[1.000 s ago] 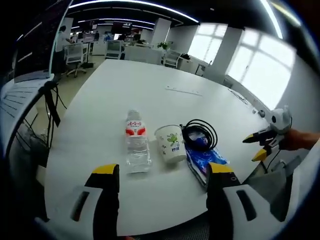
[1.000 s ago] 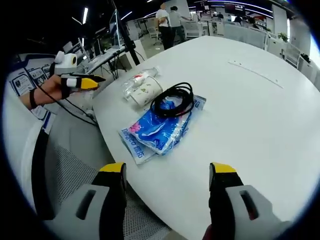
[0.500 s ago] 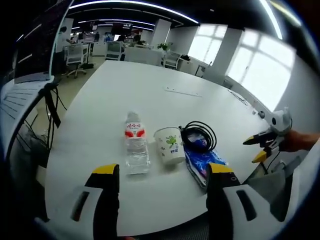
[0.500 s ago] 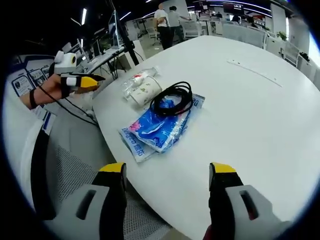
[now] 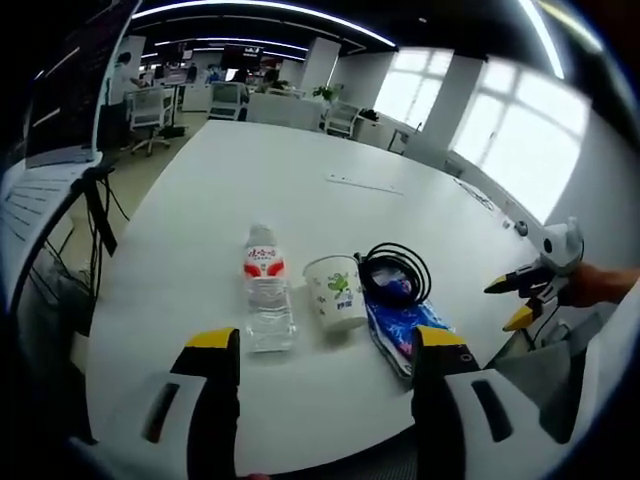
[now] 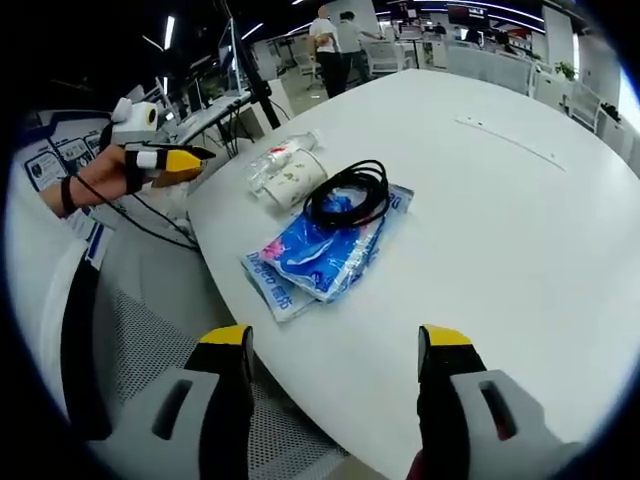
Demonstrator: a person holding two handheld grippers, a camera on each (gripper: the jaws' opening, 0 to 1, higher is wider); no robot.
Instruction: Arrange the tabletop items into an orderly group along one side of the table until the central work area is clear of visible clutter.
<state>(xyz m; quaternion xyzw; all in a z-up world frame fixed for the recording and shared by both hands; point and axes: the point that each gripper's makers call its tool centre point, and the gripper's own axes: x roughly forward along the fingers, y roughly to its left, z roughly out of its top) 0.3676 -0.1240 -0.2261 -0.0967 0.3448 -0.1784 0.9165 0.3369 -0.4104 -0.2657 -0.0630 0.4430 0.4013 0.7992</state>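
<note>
A clear water bottle with a red label lies near the table's front edge, beside a tipped white paper cup, a coiled black cable and a blue plastic pack. My left gripper hovers open, short of them. In the right gripper view the same row shows as bottle, cup, cable resting on the blue pack. My right gripper stands open over the table edge. The other gripper sits off the table at left, held by a hand.
The big white round table carries a thin white strip far back. Office chairs and desks stand beyond. A mesh chair seat lies below the table edge. People stand far off.
Both views have shifted slightly as the hands drift. The items on the table have not moved, and both grippers stay open.
</note>
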